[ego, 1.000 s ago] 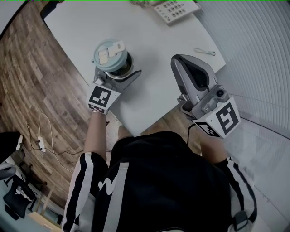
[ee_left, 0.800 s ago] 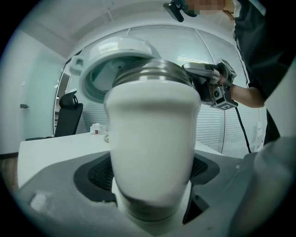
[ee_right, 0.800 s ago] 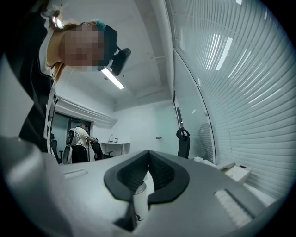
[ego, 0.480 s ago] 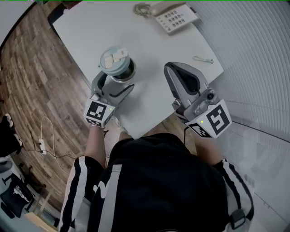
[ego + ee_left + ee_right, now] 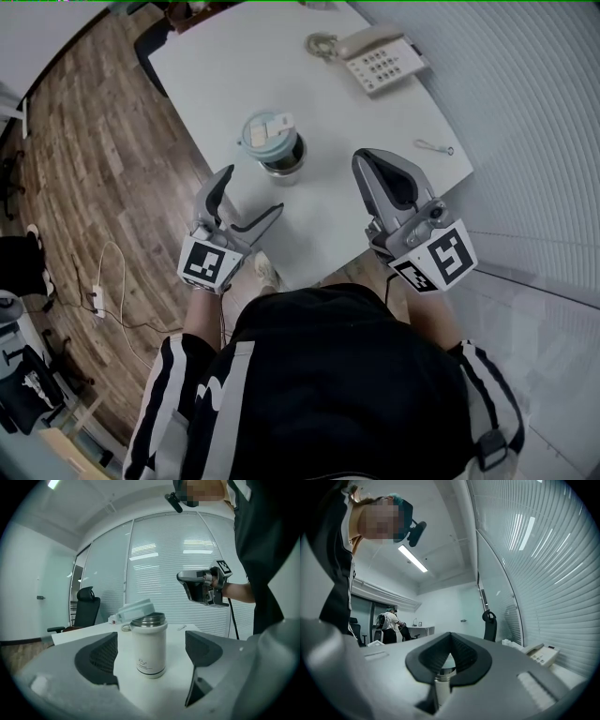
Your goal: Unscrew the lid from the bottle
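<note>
Head view: holds left gripper [image 5: 253, 190] jaws apart near the bottle [image 5: 281, 159], right gripper [image 5: 366, 157] jaws together, empty.

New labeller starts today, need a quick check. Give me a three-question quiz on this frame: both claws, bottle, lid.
1. True or false: the left claw is clamped on the bottle.
2. Pick one. The lid is: A) screwed down flat, B) tilted at the bottle's mouth, C) missing from view.
3. Fill in: the right claw is ____ (open or shut).

Key
1. False: its jaws stand apart, short of the bottle.
2. B
3. shut
</note>
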